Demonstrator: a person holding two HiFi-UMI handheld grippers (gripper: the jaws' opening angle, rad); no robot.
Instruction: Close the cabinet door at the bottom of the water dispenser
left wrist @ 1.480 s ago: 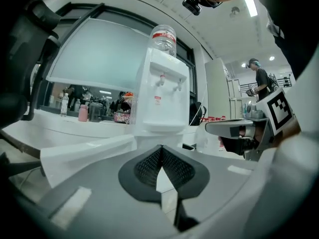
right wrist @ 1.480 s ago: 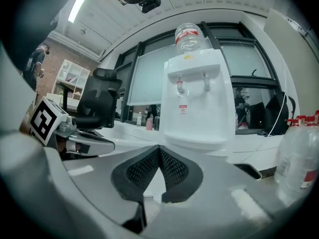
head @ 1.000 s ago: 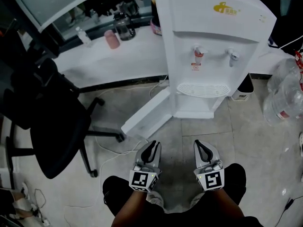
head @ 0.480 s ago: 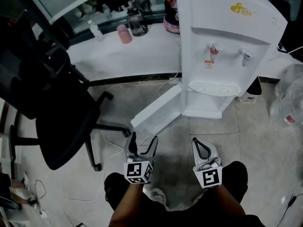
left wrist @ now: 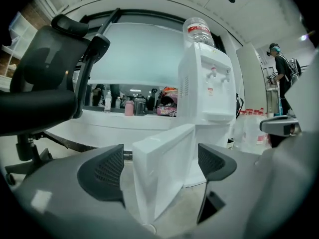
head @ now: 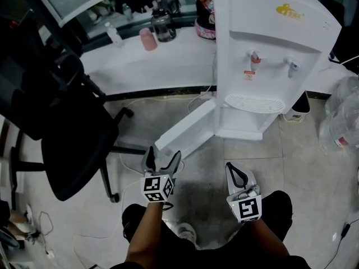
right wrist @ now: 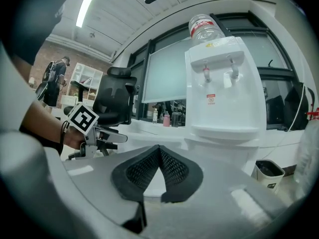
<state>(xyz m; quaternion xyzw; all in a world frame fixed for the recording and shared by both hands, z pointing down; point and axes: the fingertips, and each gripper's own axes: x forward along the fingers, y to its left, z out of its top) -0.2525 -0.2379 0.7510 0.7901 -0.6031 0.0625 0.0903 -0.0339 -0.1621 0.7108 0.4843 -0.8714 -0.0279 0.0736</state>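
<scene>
The white water dispenser [head: 269, 49] stands on the floor with its bottom cabinet door [head: 188, 130] swung wide open toward the lower left. My left gripper [head: 162, 160] is just short of the door's free end. Its jaws have just been opening and stand wide, with nothing pressed between them. In the left gripper view the door [left wrist: 162, 183] shows edge-on in the gap of the left gripper [left wrist: 159, 153], and the pads are clear of it. My right gripper [head: 238, 178] hangs shut and empty in front of the dispenser [right wrist: 224, 83], pads together [right wrist: 159, 156].
A black office chair [head: 61, 133] stands close on the left, with cables [head: 134, 167] on the floor near its base. A white desk [head: 140, 66] with bottles runs behind. Large water jugs [head: 339, 116] and a small bin [head: 294, 108] sit right of the dispenser.
The left gripper went from shut to wide open and moved left and forward to the door's free end. The right gripper has hardly moved.
</scene>
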